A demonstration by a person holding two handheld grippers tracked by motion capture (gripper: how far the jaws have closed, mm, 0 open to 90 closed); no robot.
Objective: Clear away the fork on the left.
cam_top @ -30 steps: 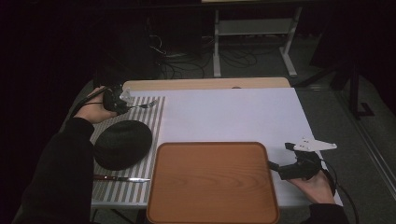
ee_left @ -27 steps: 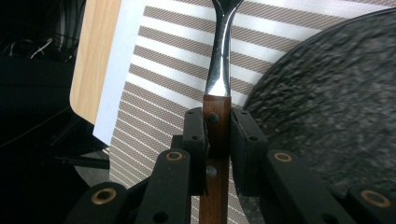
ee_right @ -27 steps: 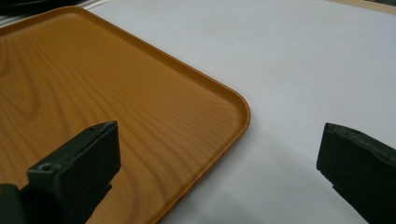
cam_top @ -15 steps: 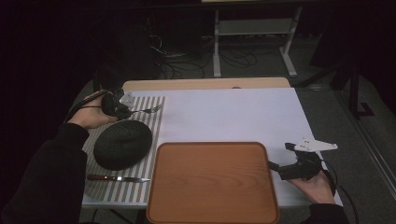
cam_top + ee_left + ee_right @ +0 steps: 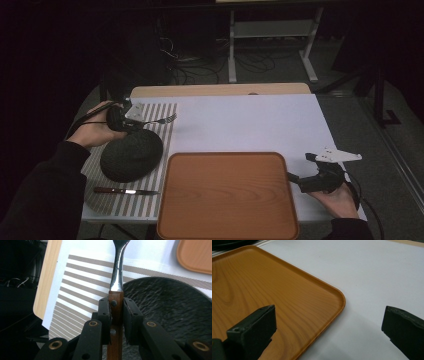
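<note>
While the left gripper (image 5: 116, 315) has its jaws clamped on the fork's (image 5: 118, 272) wooden handle, probably just above the black plate (image 5: 131, 155), the right gripper (image 5: 305, 172) sits wide open, holding nothing, by the tray (image 5: 227, 195).

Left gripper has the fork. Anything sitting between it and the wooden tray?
The dark plate lies on the striped mat just below the fork held by the left gripper, partly across a straight line to the tray. Carried above it, nothing else visible blocks.
</note>
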